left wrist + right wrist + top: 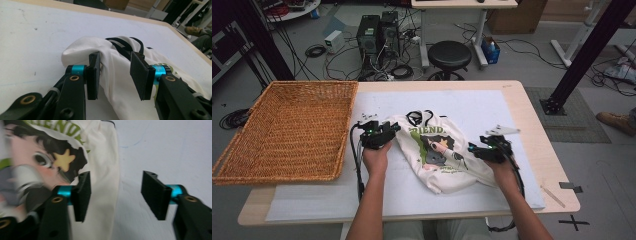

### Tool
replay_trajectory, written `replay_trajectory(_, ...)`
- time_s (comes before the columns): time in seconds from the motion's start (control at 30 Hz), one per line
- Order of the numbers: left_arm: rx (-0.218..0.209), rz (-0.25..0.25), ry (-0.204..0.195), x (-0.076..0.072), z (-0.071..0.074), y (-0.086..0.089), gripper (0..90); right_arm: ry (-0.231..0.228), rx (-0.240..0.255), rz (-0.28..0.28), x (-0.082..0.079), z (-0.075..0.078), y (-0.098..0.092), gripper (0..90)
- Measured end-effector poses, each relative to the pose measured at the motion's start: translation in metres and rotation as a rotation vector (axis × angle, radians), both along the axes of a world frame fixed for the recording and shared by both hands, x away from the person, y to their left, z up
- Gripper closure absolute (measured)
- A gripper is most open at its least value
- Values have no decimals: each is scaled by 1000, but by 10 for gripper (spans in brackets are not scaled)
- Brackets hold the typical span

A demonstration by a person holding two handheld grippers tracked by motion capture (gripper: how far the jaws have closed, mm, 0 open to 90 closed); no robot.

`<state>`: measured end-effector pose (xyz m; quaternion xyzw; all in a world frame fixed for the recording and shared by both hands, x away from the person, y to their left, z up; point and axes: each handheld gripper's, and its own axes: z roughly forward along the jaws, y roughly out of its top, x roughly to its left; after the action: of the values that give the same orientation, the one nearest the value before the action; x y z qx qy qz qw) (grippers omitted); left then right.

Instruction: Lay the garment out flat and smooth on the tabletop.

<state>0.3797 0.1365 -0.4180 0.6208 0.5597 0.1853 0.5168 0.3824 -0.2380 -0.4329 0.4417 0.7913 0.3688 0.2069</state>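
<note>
We held our left claw [115, 75] open around a fold of the shirt [117, 82], our right claw [116, 195] open beside its edge.

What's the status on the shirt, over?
Left gripper jaws open, astride a raised fold. Right gripper jaws open over shirt edge. White printed shirt crumpled on table, unheld. Basket left, nothing blocking.

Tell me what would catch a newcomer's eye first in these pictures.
First, the crumpled white T-shirt with a cartoon face and green lettering, lying mid-table on the white mat. Next, the left tongs and right tongs at either side of it, both open, a fold of cloth between the left pair's jaws. Then the big wicker basket at the table's left end.
</note>
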Motion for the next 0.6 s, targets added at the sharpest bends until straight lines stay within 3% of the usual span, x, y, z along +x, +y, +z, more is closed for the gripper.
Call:
replay_trajectory(0.07, -3, -8, -1, -5, -1, 2, 602, 50, -36, 1, 16, -11, 18, 360)
replay_trajectory(0.1, -6, -23, 2, -6, -2, 3, 605, 67, -65, 16, 20, -16, 26, 441)
replay_trajectory(0.13, -1, -31, 7, -8, -2, 2, 617, 50, -45, 52, 22, -15, 27, 654)
replay_trajectory(0.17, 4, -31, 4, -10, -2, 3, 619, 41, -67, 88, 22, -14, 29, 807)
replay_trajectory(0.2, 8, -30, 1, -12, -1, 3, 619, 40, -98, 122, 22, -11, 30, 885)
replay_trajectory(0.23, -1, -31, -3, -13, -1, 3, 619, 23, -155, 124, 21, -8, 31, 887)
replay_trajectory(0.27, -1, -34, -6, -15, -1, 2, 619, 1, -142, 100, 20, -4, 26, 887)
replay_trajectory(0.33, 12, -46, -10, -19, 0, -2, 613, -68, -51, -33, 20, 8, 5, 887)
replay_trajectory(0.4, 14, -53, -8, -21, -1, -6, 585, -136, -10, -157, 20, 17, -16, 886)
replay_trajectory(0.5, 14, -57, 15, -23, -4, -11, 506, -134, -33, -265, 24, 18, -40, 865)
replay_trajectory(0.6, 9, -73, 44, -24, -11, -18, 463, -165, -3, -324, 17, 17, -55, 728)
